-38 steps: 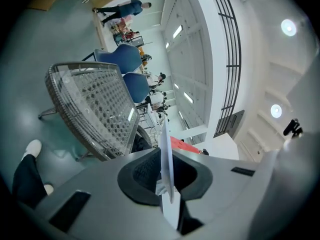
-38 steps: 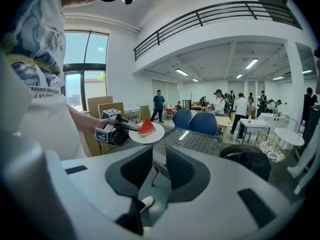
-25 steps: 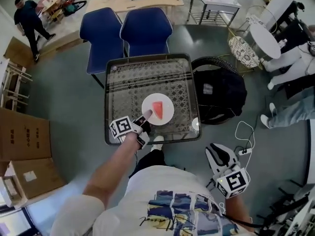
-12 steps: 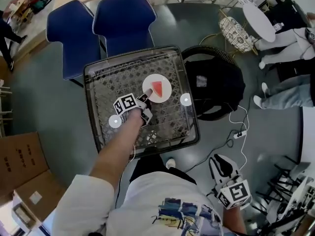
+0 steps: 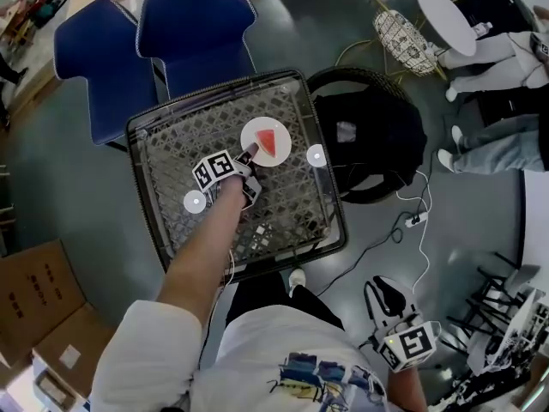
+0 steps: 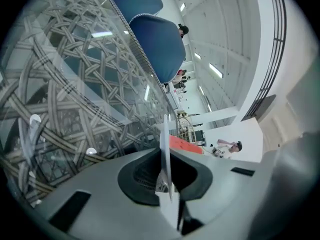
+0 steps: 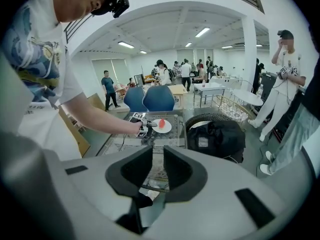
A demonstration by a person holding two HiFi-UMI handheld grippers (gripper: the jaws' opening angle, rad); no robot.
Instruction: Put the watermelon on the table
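A red watermelon slice [image 5: 269,141] lies on a small white plate [image 5: 254,135]. My left gripper [image 5: 249,154] is shut on the plate's near rim, over the far middle of the glass-topped table [image 5: 137,157]. Whether the plate touches the glass I cannot tell. In the left gripper view the plate's edge [image 6: 165,144] stands thin between the jaws, with the slice [image 6: 184,145] just beyond. My right gripper [image 5: 388,292] hangs off the table at the lower right, open a little and empty. Its own view shows the plate [image 7: 167,128] and slice [image 7: 161,122] far ahead.
Two blue chairs [image 5: 193,24] stand behind the table. A black bag on a round chair [image 5: 377,144] sits right of it, and a white cable with a power strip [image 5: 416,220] lies on the floor. Cardboard boxes [image 5: 34,303] are at the lower left. A person's legs [image 5: 502,144] show at right.
My left gripper has carried the plate with the slice from the table's near edge toward its far middle and lower. The right gripper has drifted down and away from the table.
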